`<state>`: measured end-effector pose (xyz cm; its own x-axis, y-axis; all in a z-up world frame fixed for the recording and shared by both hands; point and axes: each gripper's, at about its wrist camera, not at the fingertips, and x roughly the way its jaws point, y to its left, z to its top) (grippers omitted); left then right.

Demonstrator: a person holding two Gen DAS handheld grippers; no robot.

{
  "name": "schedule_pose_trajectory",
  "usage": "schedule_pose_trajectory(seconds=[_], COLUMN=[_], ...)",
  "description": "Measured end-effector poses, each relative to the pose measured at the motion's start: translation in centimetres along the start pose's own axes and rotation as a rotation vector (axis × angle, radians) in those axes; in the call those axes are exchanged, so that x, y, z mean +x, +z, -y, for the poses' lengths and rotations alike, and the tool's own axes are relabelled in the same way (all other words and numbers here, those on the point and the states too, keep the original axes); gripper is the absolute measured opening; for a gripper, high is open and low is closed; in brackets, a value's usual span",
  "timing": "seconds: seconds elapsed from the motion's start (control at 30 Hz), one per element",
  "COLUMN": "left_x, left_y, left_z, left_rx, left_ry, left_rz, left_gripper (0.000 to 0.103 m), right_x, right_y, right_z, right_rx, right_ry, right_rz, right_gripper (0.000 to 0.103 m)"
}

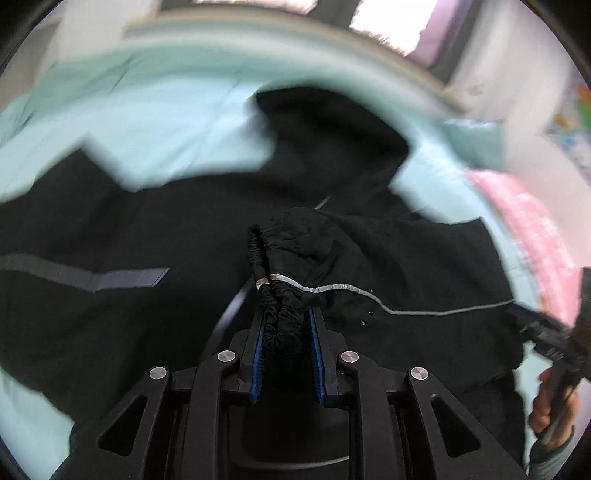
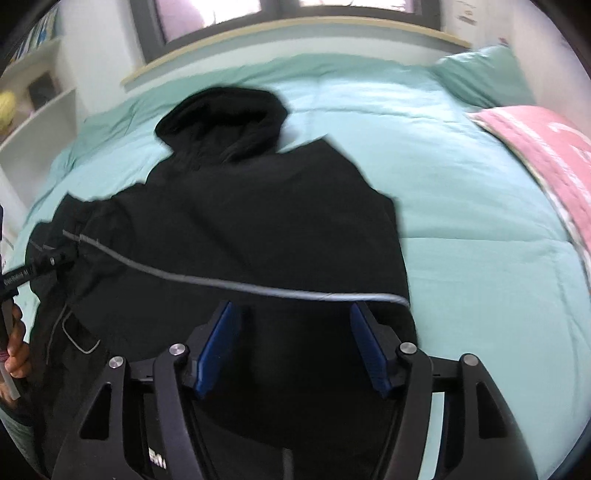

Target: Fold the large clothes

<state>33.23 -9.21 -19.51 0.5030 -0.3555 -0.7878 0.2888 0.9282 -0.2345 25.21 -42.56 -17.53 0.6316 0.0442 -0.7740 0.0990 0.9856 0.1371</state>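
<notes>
A black hooded jacket (image 2: 258, 221) with a thin grey reflective stripe (image 2: 229, 286) lies spread on a mint-green bed (image 2: 461, 221), hood (image 2: 221, 118) toward the window. My left gripper (image 1: 286, 325) is shut on the gathered elastic cuff of a sleeve (image 1: 280, 295) and holds it above the jacket body (image 1: 147, 229). It also shows in the right wrist view (image 2: 55, 260) at the left edge. My right gripper (image 2: 295, 321) is open, its blue pads (image 2: 216, 347) wide apart over the folded sleeve edge. The right gripper shows in the left wrist view (image 1: 546, 332) at the far right.
A pink blanket (image 2: 546, 155) lies along the bed's right side, with a green pillow (image 2: 484, 74) behind it. White shelves (image 2: 33, 110) stand at the left. A window (image 2: 277, 14) runs behind the bed. Both views are motion-blurred.
</notes>
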Motion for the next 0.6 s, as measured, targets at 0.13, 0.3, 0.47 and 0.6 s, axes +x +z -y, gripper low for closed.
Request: schedule_pose_trajectory(seconds=[0.13, 0.3, 0.47, 0.6], left_x=[2.1, 0.7, -4.6, -8.0], left_y=[-2.1, -2.1, -1.3, -0.6], left_z=[-3.4, -2.0, -1.3, -0.3], left_rx=[-0.074, -0.002, 0.078, 0.075], left_ry=[-0.039, 0.005, 0.01, 0.012], left_rz=[-0.04, 0.007, 0.116, 0.207], left_gripper=[0.022, 0.023, 0.026, 0.031], right_x=[4.7, 4.9, 0.1, -0.9], right_y=[-1.4, -2.0, 0.0, 0.7], right_z=[-2.5, -4.6, -1.0, 0.9], right_rx=[-0.016, -0.134, 0.006, 0.08], right_ry=[-0.036, -0.077, 0.015, 0.062], right_rz=[-0.089, -0.092, -0.009, -0.02], right_gripper=[0.07, 0.072, 0.072, 0.072])
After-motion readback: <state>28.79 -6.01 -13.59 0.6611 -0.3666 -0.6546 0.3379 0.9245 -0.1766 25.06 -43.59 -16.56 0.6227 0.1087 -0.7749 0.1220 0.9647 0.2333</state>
